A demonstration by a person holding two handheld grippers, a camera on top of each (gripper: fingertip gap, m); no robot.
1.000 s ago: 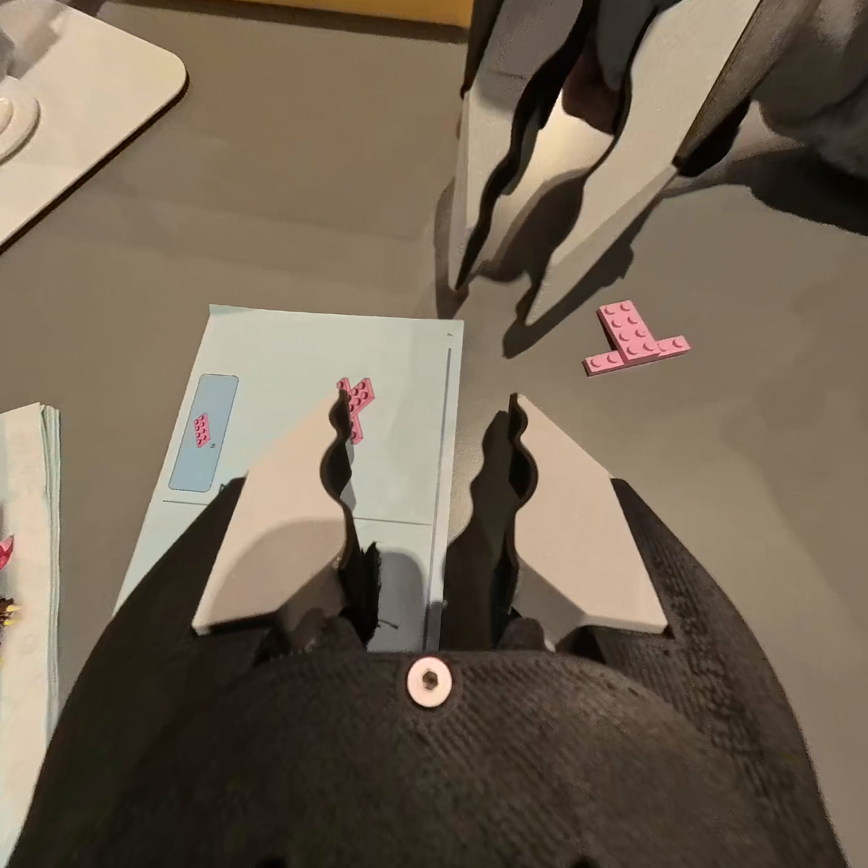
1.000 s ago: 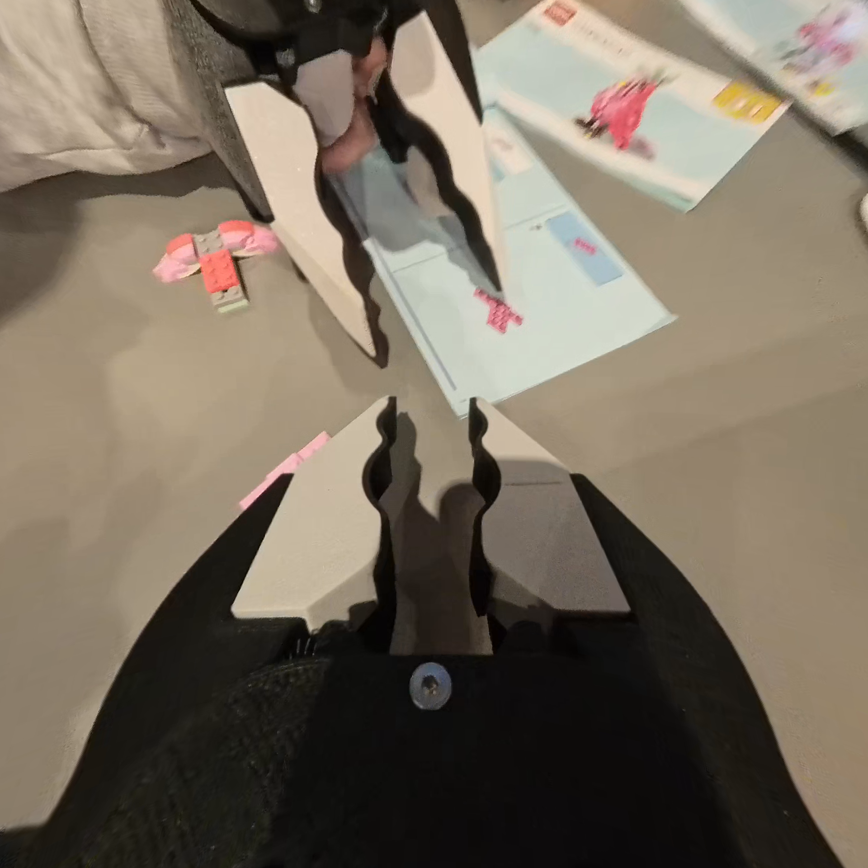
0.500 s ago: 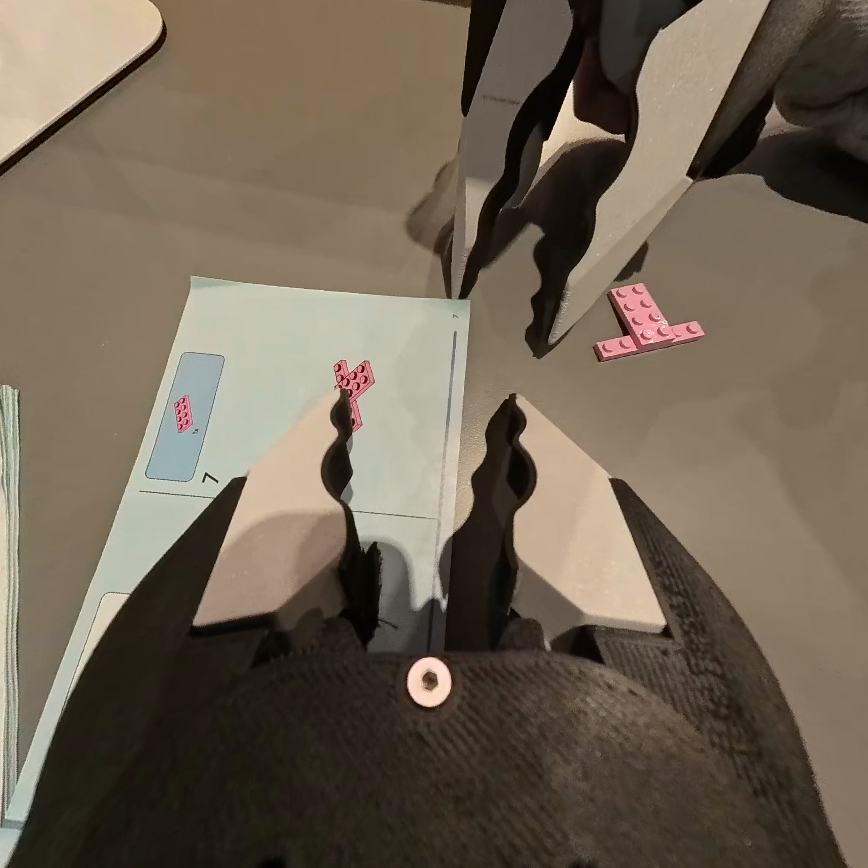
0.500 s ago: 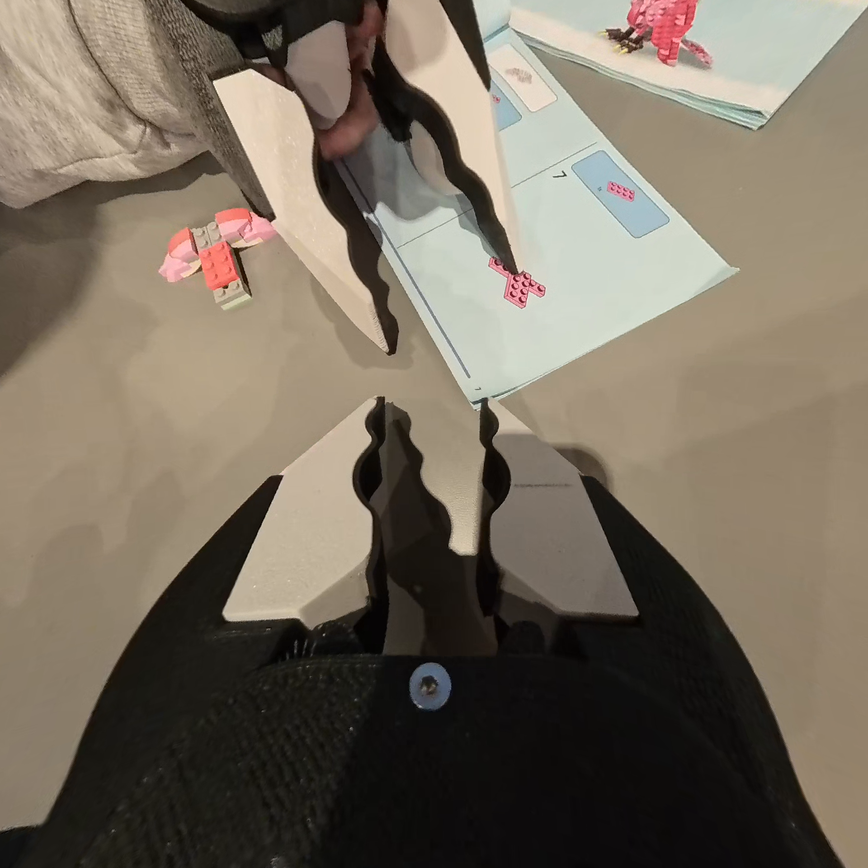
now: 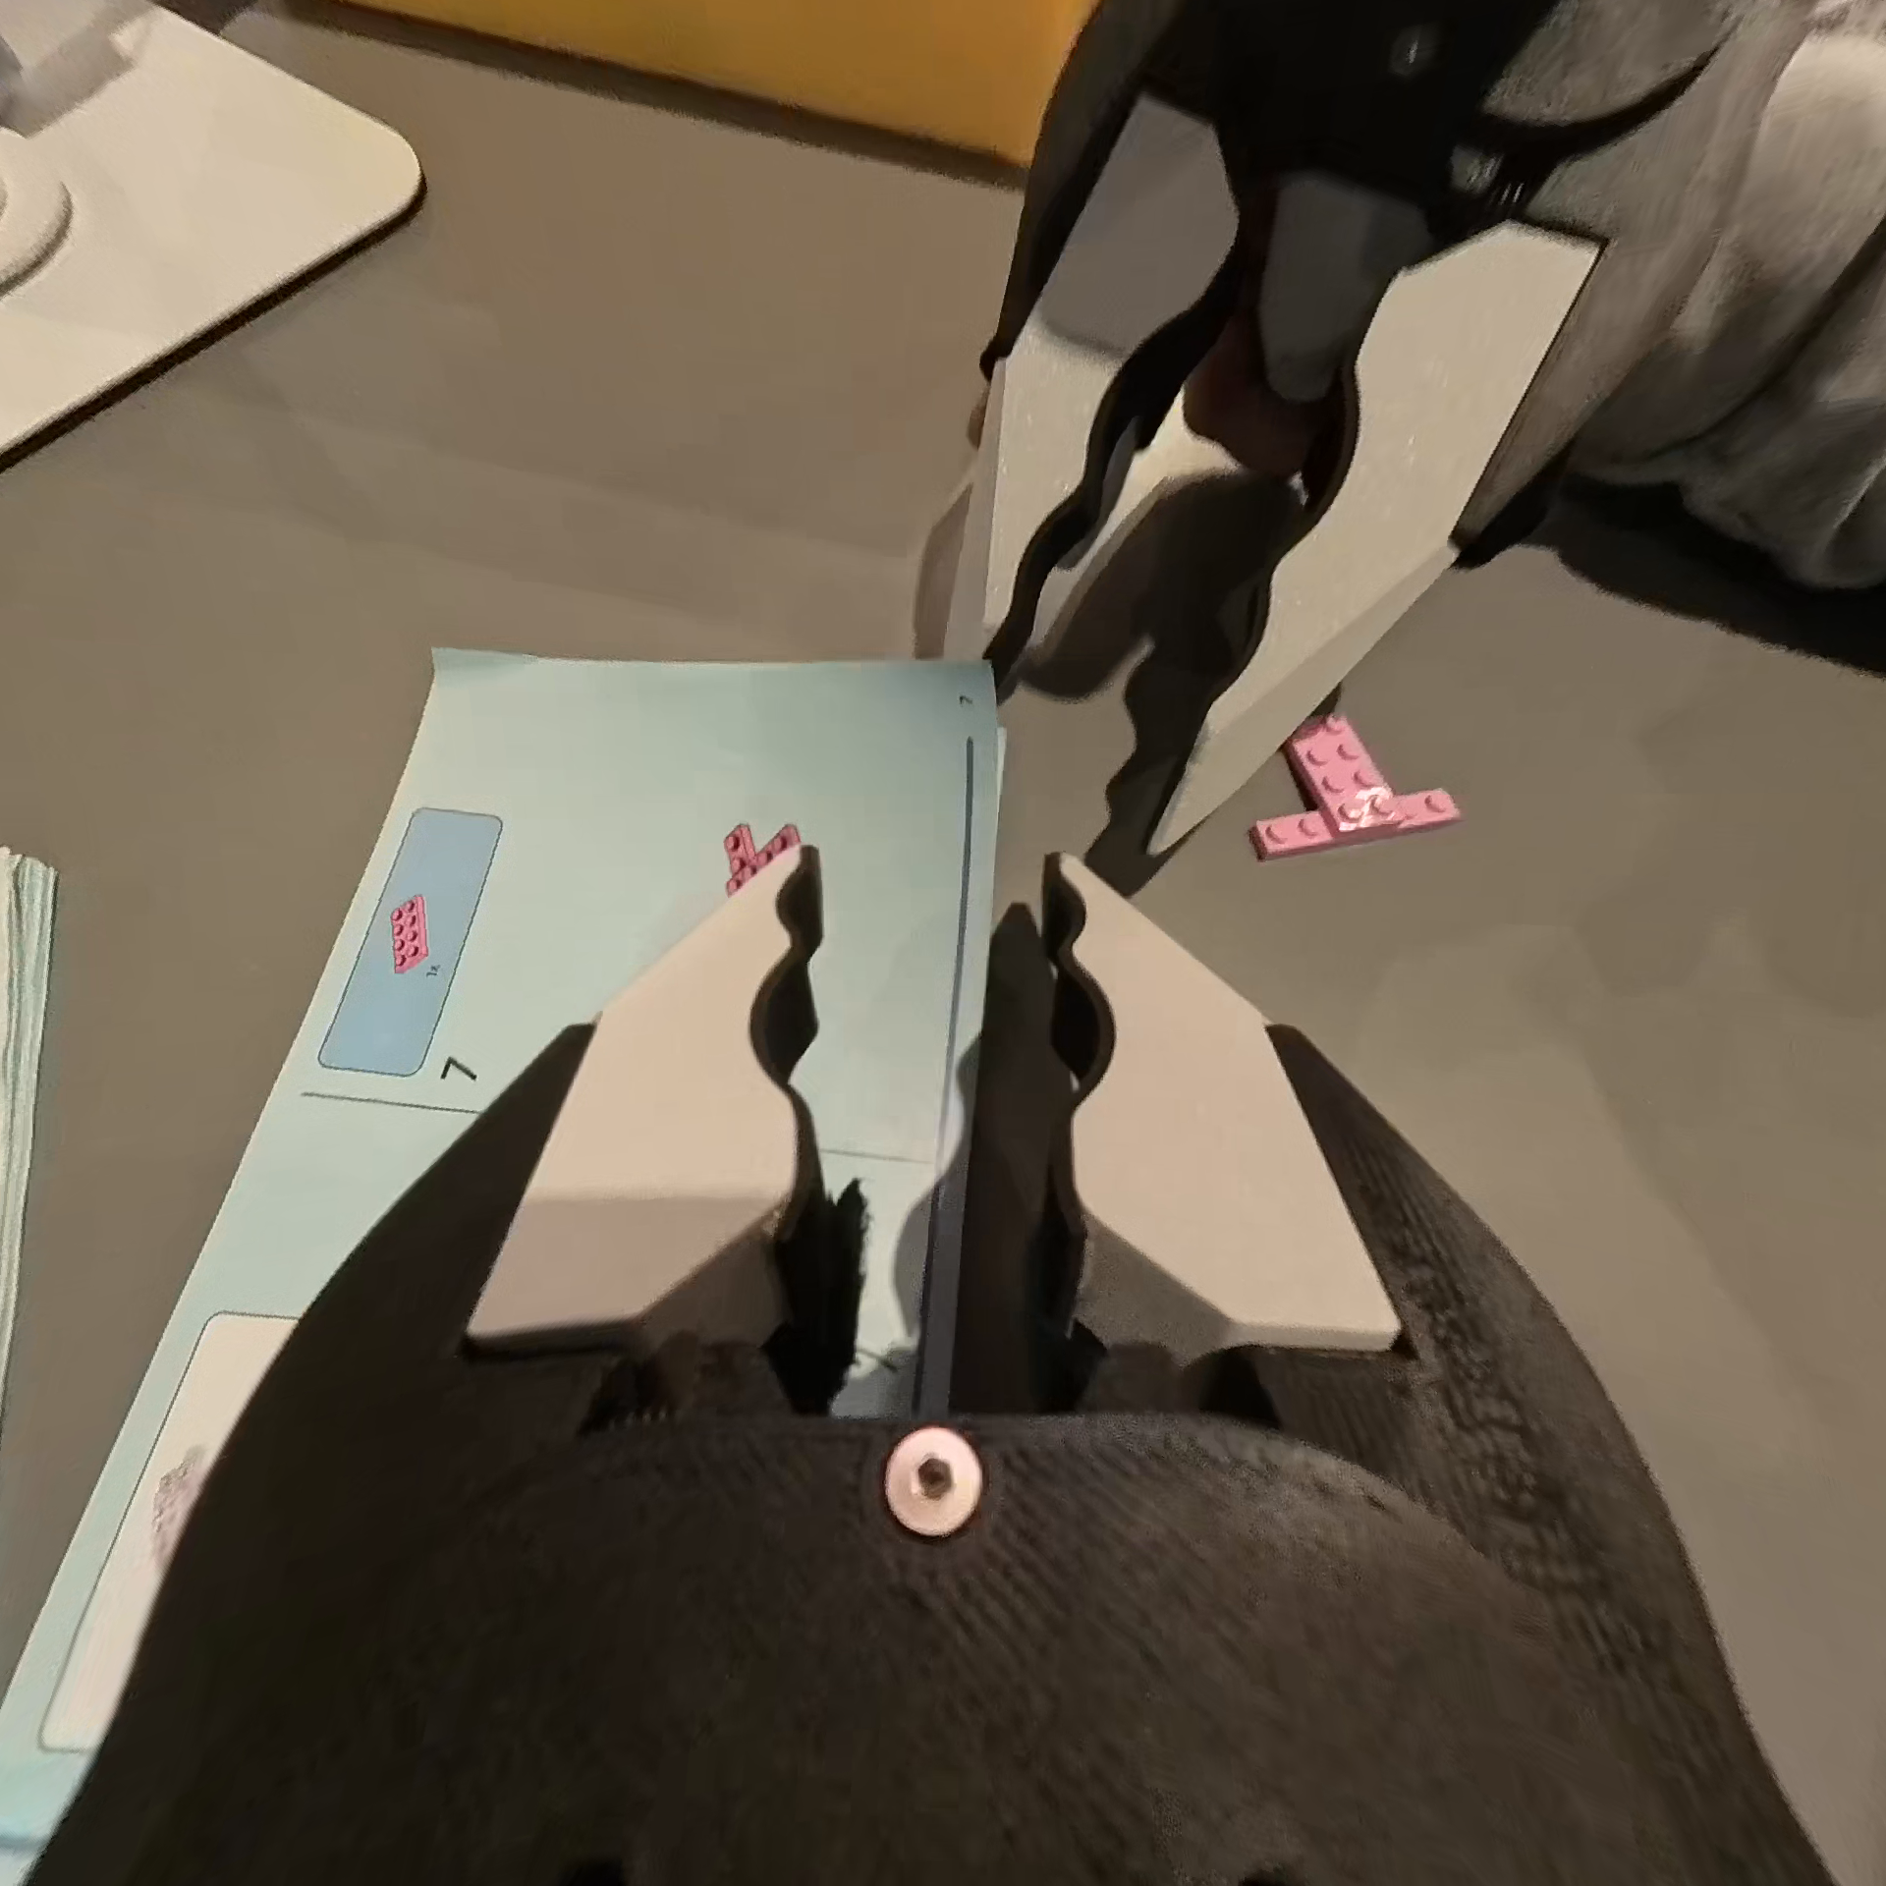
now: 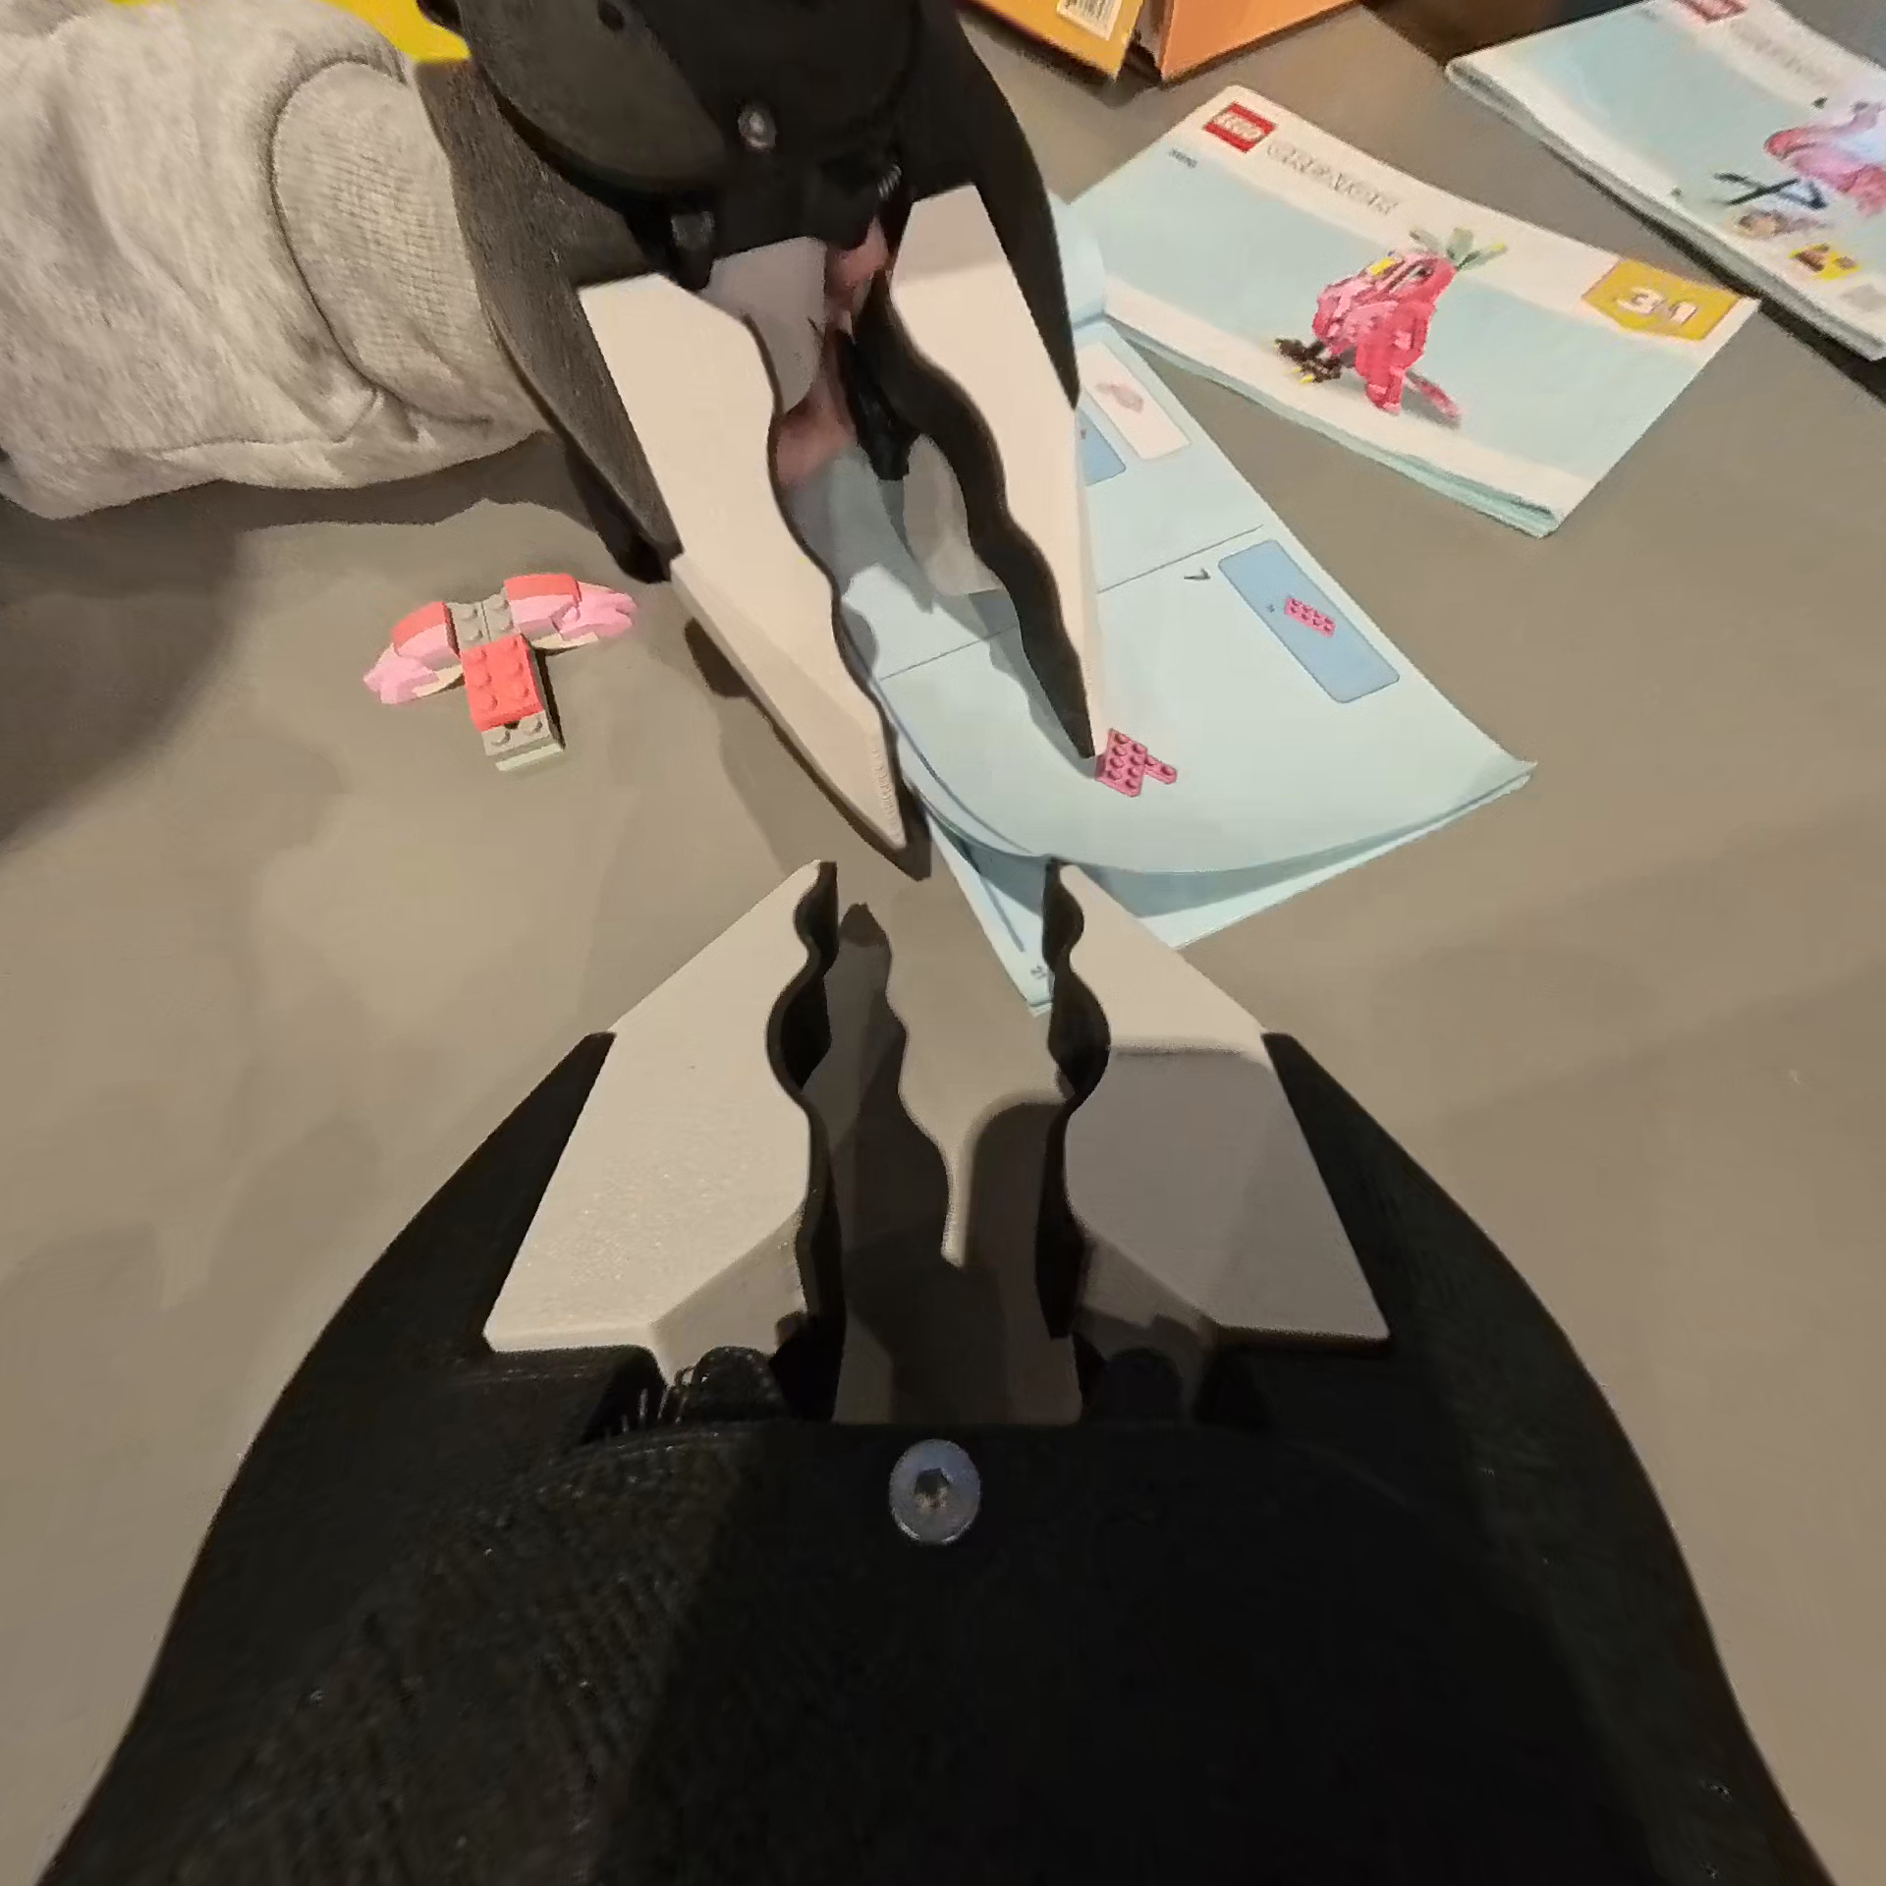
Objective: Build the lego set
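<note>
A pink T-shaped plate assembly lies on the grey table. Its near end is hidden behind a finger of my right gripper, which stands open and empty just left of it. My left gripper is open and empty over the right edge of the open instruction booklet. In the right wrist view my right gripper hovers open above the table, and my left gripper has one fingertip on the booklet's curled top page. A small pink, red and grey build lies to the left.
Two more booklets and a cardboard box lie at the back right. A grey sleeve rests at the back left. A white board is at the far left, with a paper stack at the left edge. Less than 4 cm separates the two grippers' tips.
The right gripper has shifted toward the pink T-shaped plates and pulled back, so more booklets show. The booklet's top page now curls up at its near edge. Both grippers stay open.
</note>
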